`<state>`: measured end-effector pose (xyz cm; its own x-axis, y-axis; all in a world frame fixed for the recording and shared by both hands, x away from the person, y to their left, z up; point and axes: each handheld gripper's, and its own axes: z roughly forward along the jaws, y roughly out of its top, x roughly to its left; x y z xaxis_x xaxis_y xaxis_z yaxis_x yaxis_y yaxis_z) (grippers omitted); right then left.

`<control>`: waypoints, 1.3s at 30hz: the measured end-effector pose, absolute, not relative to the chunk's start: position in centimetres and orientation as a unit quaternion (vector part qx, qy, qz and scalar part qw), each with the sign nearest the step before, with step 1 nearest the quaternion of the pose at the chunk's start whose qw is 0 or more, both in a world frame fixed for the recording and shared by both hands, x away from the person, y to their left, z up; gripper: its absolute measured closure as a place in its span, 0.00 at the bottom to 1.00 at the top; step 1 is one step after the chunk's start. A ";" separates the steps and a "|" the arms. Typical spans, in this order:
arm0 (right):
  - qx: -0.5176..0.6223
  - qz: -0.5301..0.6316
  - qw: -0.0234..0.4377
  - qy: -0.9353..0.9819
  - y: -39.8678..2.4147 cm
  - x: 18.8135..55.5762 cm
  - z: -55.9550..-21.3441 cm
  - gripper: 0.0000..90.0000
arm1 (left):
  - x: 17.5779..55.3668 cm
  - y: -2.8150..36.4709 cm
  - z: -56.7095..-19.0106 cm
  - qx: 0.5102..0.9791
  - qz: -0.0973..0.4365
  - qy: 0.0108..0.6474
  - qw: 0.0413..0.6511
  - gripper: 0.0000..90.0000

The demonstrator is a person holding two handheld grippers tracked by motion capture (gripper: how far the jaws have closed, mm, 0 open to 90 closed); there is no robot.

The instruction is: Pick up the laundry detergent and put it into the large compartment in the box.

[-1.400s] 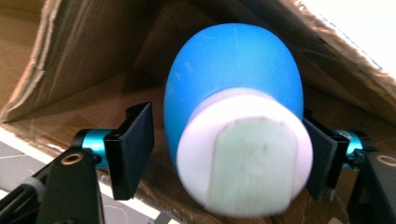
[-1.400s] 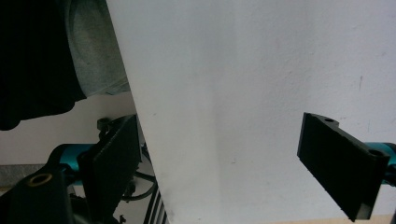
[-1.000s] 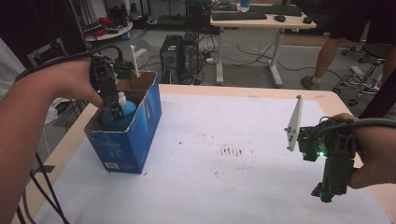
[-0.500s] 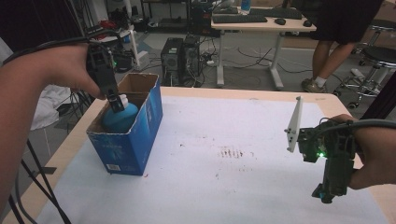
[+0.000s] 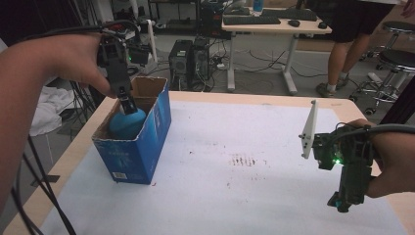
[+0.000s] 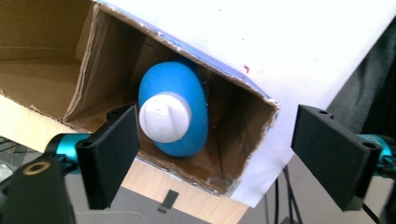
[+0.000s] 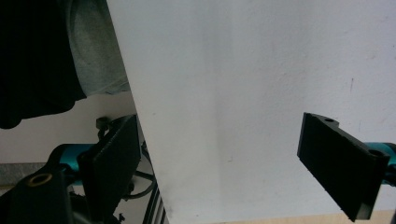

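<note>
Blue bottle (image 6: 177,112) with its white cap (image 6: 165,117) now lies alone inside the blue cardboard box (image 5: 147,142) at the table's left edge, where half a second ago the left gripper was still down in the box mouth beside it. That left gripper (image 5: 128,104) has since come up and out; it hangs just above the box rim, tips pointing down toward the bottle, with the person's left hand (image 5: 73,61) wrapped round its body and the forearm slanting in from the lower left. In the left gripper view its two black jaws stand wide apart with nothing between them, the bottle seen past them, clear of both pads.

The white-covered table (image 5: 254,181) and the box on it have not shifted. The right gripper (image 5: 346,198) has stayed where it was near the table's right edge, held low in the right hand (image 5: 391,161), nose angled down toward the person, a green light glowing on it and its pale plate (image 5: 308,129) standing up on edge. Its jaws, too, are spread wide and empty over bare white tabletop in the right gripper view.

The bottle is rounded and glossy, tilted against the box's inner wall, cap end facing up toward the opening. The box flaps are torn and ragged along the rim.
</note>
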<state>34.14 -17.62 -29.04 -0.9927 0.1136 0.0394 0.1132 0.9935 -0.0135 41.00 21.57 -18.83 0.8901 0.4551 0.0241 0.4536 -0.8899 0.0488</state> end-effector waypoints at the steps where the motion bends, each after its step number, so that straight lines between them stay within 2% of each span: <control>1: -0.056 0.006 0.020 -0.998 -17.6 34.2 -29.0 0.14 | 40.9 21.3 -18.7 0.973 0.017 0.228 0.025 0.14; 10: -0.056 0.006 0.018 -0.998 -17.6 34.2 -29.1 0.14 | 40.1 17.8 -19.8 0.986 -0.002 0.168 0.024 0.07; 23: -0.051 0.014 0.019 -0.998 -16.7 34.7 -29.5 0.14 | 39.3 11.4 -24.4 0.997 -0.010 0.074 0.002 0.07; 30: -0.052 0.013 0.020 -0.998 -16.4 35.2 -29.6 0.14 | 38.8 9.8 -25.9 0.999 -0.003 0.050 -0.001 0.07; 39: -0.051 0.014 0.019 -0.998 -15.9 35.6 -29.4 0.14 | 38.8 9.2 -26.0 0.999 -0.002 0.039 0.008 0.07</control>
<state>35.61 -15.92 -29.37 -0.9941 0.1021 0.0365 0.1011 0.9944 -0.0292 38.85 9.19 -25.99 0.9970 0.0779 -0.0037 0.0779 -0.9968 0.0149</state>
